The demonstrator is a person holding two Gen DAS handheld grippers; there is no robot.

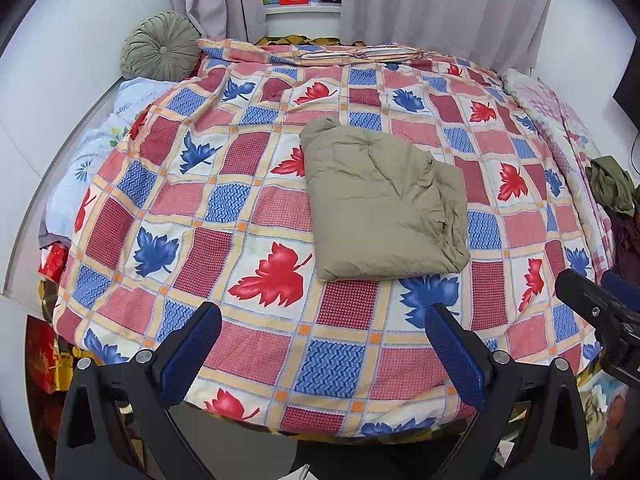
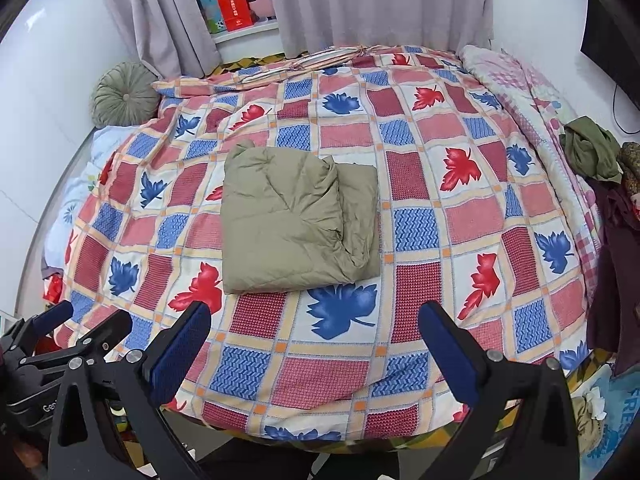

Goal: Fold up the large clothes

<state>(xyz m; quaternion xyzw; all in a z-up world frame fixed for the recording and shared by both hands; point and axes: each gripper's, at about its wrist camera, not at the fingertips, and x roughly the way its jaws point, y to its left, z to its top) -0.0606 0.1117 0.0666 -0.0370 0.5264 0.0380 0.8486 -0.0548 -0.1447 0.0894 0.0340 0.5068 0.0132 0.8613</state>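
A khaki padded garment lies folded into a thick rectangle on the middle of the bed; it also shows in the right wrist view. My left gripper is open and empty, held back above the bed's near edge, apart from the garment. My right gripper is open and empty too, just short of the garment's near edge. The right gripper shows at the right edge of the left wrist view; the left gripper shows at the lower left of the right wrist view.
The bed carries a checked quilt with red and blue leaves. A round green cushion sits at the far left corner. A pile of dark and olive clothes lies at the bed's right edge. Grey curtains hang behind.
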